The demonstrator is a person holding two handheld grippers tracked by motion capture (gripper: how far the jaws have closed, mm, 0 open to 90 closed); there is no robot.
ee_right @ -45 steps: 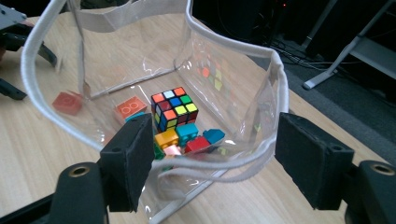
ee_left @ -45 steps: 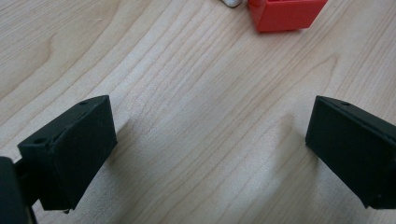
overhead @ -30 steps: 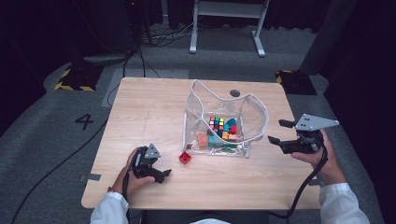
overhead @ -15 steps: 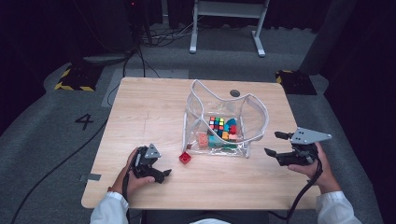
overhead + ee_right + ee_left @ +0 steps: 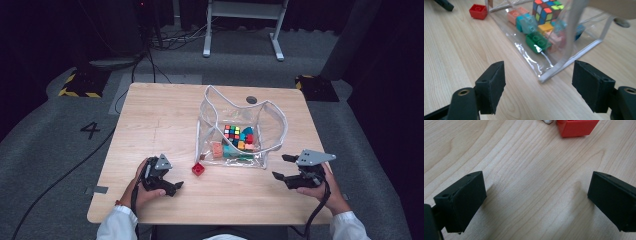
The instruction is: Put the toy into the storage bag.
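Over on the left, our left gripper sits low on the table, jaws spread wide and empty, exactly where it was a second ago; in the left gripper view we look past them at bare wood, the red brick just ahead; in the high view that red brick lies alone, just off the near-left corner of the clear bag, apart from it; it looks like the last piece we want inside. Moving across, the bag stands open-topped, its white-edged rim sagging, with a colour cube and loose bricks heaped on its floor; the green brick presses against the near wall. On the right comes the change: our right gripper has dropped from beside the bag's far edge toward the table's near edge, jaws apart and empty; we judge it has let go and is standing off. Between the brick and the opening stands the bag's slack wall, so we'd lift over it; a round grommet hole sits behind, well clear.
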